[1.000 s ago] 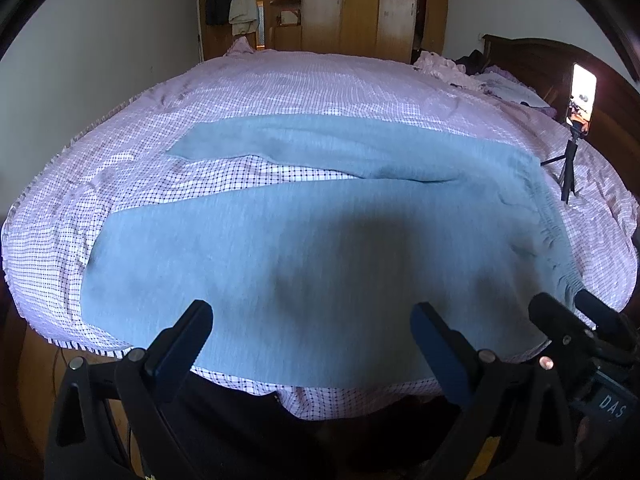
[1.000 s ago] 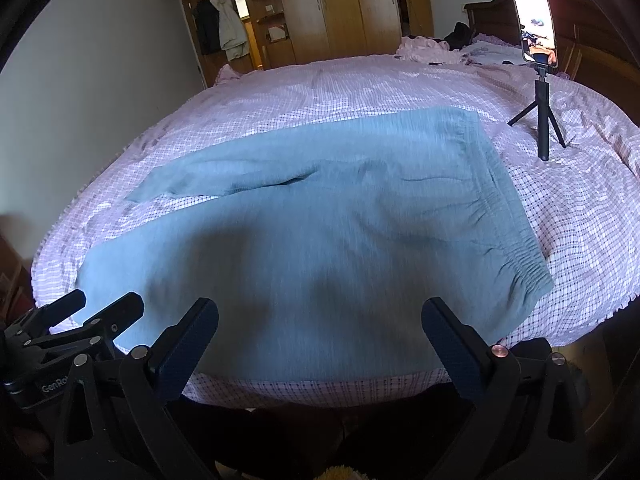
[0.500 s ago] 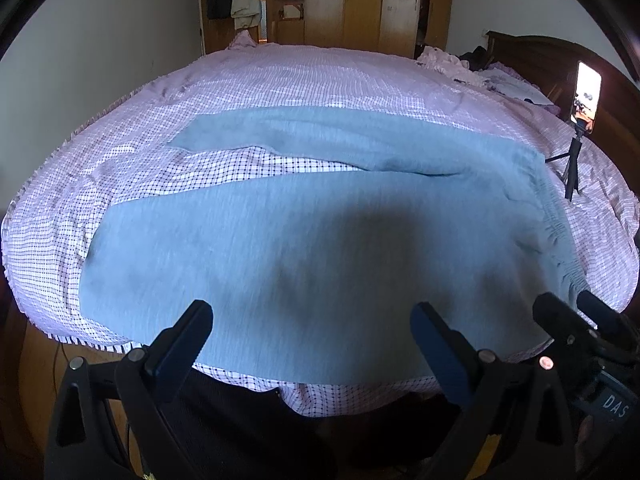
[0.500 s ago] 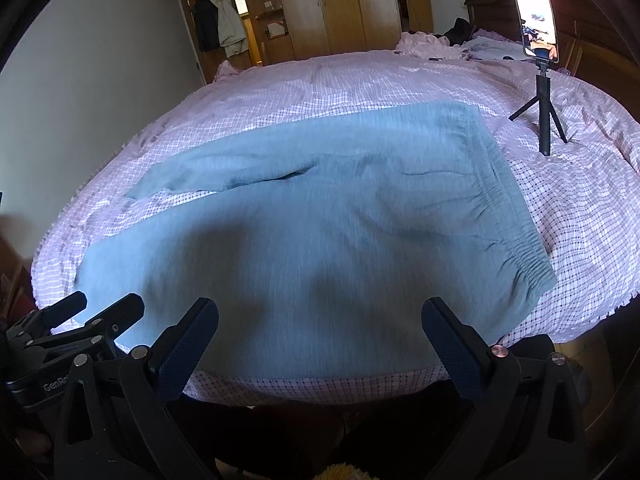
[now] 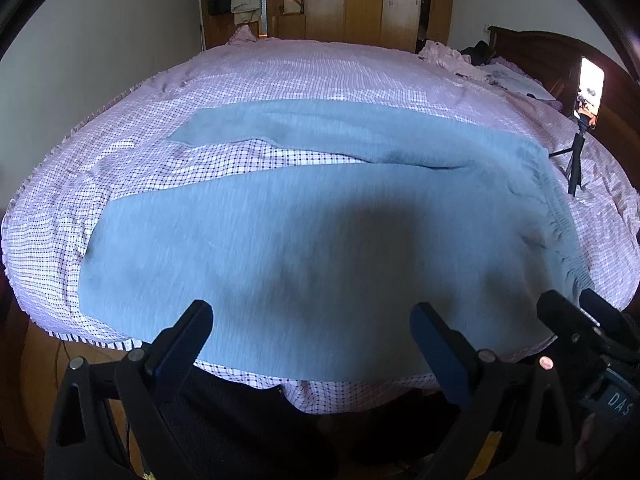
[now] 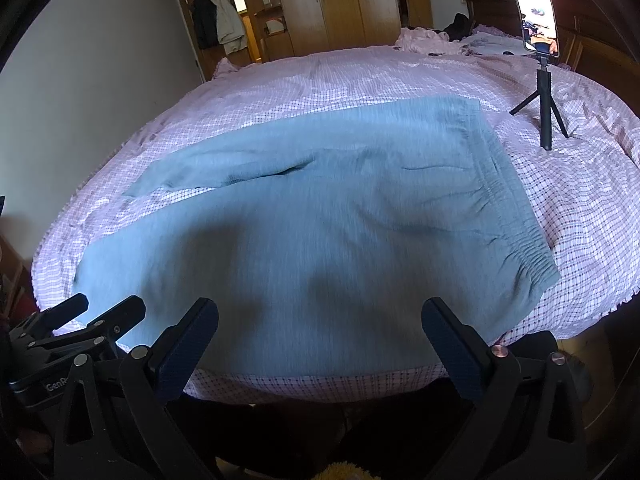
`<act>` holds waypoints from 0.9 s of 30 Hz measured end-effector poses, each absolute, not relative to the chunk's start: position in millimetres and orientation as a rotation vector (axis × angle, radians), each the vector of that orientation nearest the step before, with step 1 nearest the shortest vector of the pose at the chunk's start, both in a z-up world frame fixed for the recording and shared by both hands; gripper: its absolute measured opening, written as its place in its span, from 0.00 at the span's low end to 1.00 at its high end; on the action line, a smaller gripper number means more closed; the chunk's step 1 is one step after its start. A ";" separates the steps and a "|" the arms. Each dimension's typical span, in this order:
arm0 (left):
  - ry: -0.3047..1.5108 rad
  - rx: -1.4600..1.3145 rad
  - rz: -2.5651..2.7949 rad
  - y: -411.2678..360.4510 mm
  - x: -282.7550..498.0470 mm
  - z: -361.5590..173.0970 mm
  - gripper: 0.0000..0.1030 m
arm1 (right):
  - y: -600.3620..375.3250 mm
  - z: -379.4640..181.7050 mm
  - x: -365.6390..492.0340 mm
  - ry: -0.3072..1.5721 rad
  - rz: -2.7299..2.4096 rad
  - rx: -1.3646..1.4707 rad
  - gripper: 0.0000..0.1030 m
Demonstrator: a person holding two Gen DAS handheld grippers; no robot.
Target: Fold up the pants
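Light blue pants [image 5: 320, 240] lie spread flat on the bed, legs pointing left, elastic waistband [image 5: 560, 224] at the right; they also show in the right wrist view [image 6: 320, 220]. My left gripper [image 5: 312, 320] is open and empty, held over the near edge of the near leg. My right gripper [image 6: 320, 320] is open and empty, over the near edge of the pants close to the waist. The right gripper shows at the right edge of the left wrist view [image 5: 580, 320]; the left gripper shows at the left of the right wrist view [image 6: 80, 320].
The bed has a pink checked sheet [image 5: 320, 68]. A phone on a small tripod [image 6: 540, 80] stands on the bed right of the waistband. Wooden wardrobes [image 5: 360, 0] and a dark headboard [image 5: 540, 52] lie beyond. Crumpled bedding [image 6: 424, 38] sits at the far side.
Both grippers have tilted and moved slightly closer over the bed, so the pants look a little lower and nearer. The pants have not moved. Both grippers stay open.
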State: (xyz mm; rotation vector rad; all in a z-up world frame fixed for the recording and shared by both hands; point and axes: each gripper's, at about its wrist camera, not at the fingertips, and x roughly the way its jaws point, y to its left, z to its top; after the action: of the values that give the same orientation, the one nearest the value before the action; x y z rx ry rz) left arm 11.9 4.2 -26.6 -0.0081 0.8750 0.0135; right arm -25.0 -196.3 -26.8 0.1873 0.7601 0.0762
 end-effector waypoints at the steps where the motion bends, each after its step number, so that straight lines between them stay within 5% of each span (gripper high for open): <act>1: 0.876 -0.007 0.013 4.5 12.4 -27.0 0.98 | -196.6 -26.8 -24.2 0.760 0.076 0.188 0.95; 27: 0.888 0.049 -0.032 25.7 100.0 16.9 0.98 | -244.1 10.8 48.2 0.790 0.082 0.171 0.95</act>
State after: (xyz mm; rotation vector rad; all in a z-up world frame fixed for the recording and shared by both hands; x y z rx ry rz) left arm 100.0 25.7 16.9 0.0491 0.8883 -0.0319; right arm 48.2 -244.1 10.8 0.1710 0.7897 0.0818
